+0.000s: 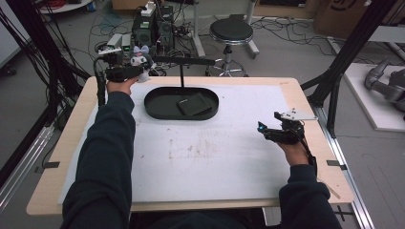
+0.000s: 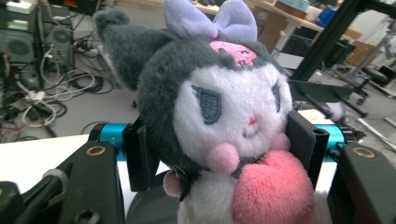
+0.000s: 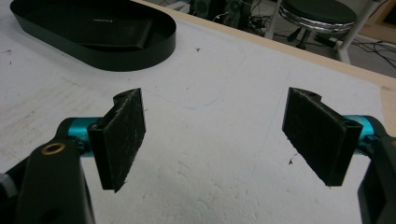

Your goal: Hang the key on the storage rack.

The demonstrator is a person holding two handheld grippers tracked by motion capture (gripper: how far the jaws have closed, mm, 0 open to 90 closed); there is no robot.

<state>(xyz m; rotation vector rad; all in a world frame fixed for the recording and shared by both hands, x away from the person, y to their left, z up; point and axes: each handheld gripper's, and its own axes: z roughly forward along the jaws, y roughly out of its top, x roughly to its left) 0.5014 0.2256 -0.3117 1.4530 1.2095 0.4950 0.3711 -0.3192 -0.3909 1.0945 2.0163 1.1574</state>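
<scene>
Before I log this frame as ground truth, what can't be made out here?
- Plush toy: lower body cut off by the left gripper view's bottom edge; tiny in the high view.
- Flat black item in the tray: too dark and small to identify; its printed mark is unreadable in the right gripper view.

No legible text, numbers or brand names in any view. Flat black item [image 3: 109, 31] inside the black oval tray [image 3: 140, 58], at 11 o'clock in the right gripper view, carries a small pale mark near its top edge; too small and blurred to read. Cardboard box [image 1: 341, 14] at 1 o'clock in the high view bears a large dark print, cropped, unreadable.
</scene>
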